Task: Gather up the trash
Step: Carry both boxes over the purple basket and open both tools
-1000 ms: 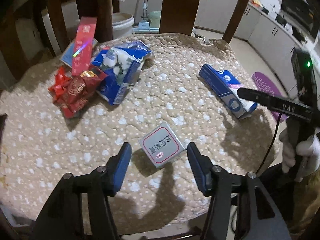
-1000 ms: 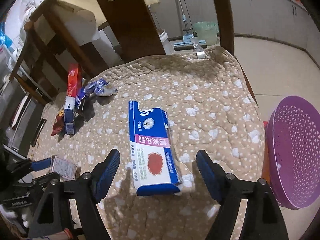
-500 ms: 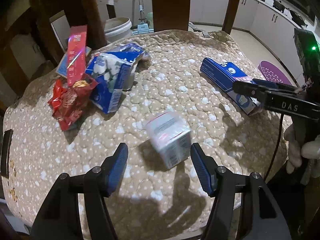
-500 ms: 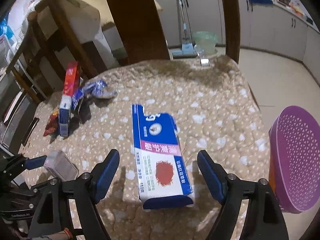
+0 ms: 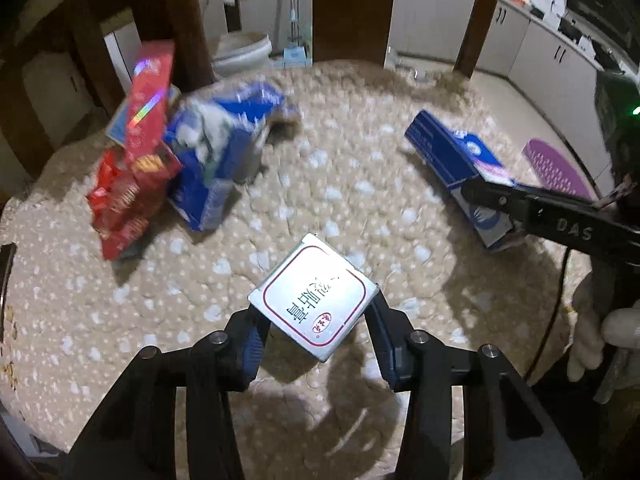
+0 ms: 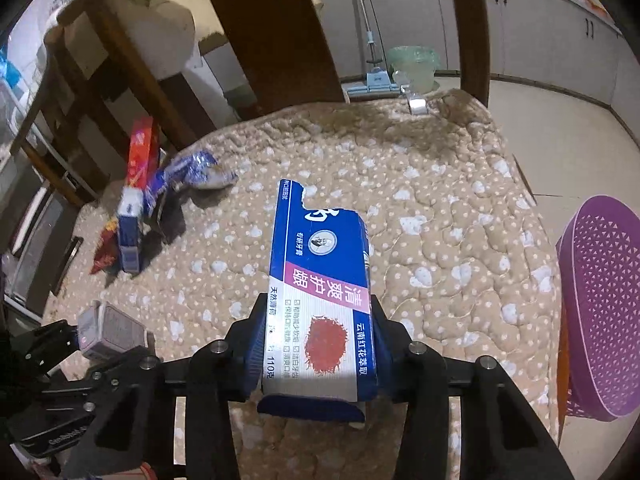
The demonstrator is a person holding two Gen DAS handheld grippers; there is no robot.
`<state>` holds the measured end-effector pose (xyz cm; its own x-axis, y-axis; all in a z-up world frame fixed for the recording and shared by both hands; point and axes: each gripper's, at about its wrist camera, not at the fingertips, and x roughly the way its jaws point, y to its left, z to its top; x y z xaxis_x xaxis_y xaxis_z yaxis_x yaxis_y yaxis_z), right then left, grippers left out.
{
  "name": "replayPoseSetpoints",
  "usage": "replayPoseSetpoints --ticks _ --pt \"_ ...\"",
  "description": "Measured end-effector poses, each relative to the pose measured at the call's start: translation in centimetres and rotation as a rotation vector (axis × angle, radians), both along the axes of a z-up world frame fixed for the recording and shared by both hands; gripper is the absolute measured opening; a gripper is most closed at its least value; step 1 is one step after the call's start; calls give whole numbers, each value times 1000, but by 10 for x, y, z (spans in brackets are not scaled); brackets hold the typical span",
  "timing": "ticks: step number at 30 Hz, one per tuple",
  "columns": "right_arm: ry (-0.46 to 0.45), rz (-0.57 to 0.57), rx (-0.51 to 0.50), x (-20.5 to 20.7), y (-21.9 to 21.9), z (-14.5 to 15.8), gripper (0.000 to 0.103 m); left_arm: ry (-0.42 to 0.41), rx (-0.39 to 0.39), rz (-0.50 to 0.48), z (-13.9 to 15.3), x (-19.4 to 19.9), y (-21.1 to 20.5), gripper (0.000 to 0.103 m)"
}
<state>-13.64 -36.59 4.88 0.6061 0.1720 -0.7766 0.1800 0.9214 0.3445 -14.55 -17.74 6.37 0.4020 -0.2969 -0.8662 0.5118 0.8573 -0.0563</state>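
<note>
Both jaw pairs have narrowed and are closing: my left hand-held gripper (image 5: 316, 334) pinches the small white box (image 5: 314, 298) near the worktop's (image 5: 360, 184) near edge, my right hand-held gripper (image 6: 318, 350) the blue toothpaste box (image 6: 320, 292). I judge both must be squarely seated before lifting toward the purple basket (image 6: 600, 312).

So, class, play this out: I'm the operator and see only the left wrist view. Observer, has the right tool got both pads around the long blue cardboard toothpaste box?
Observer: Yes. In the right wrist view the long blue cardboard toothpaste box lies between both pads of the right tool, whose jaws are closing on its sides.
Operator: Is its far end intact?
Observer: No, a notch is torn from it.
Operator: And that purple shape?
Observer: It is a deep purple perforated plastic basket, standing off the right edge of the quilted table.
</note>
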Motion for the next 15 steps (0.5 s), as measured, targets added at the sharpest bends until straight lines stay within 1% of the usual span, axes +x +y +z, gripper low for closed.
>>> replayPoseSetpoints --ticks 4,9,15 --pt "-47 -15 29 -6 -6 13 49 -37 -47 -10 26 -10 1 45" --pt "-85 -46 51 -16 -18 24 49 -21 -94 -44 41 -13 -12 45" --pt "-106 -132 77 -35 -49 29 49 0 -124 -99 50 -14 -44 45"
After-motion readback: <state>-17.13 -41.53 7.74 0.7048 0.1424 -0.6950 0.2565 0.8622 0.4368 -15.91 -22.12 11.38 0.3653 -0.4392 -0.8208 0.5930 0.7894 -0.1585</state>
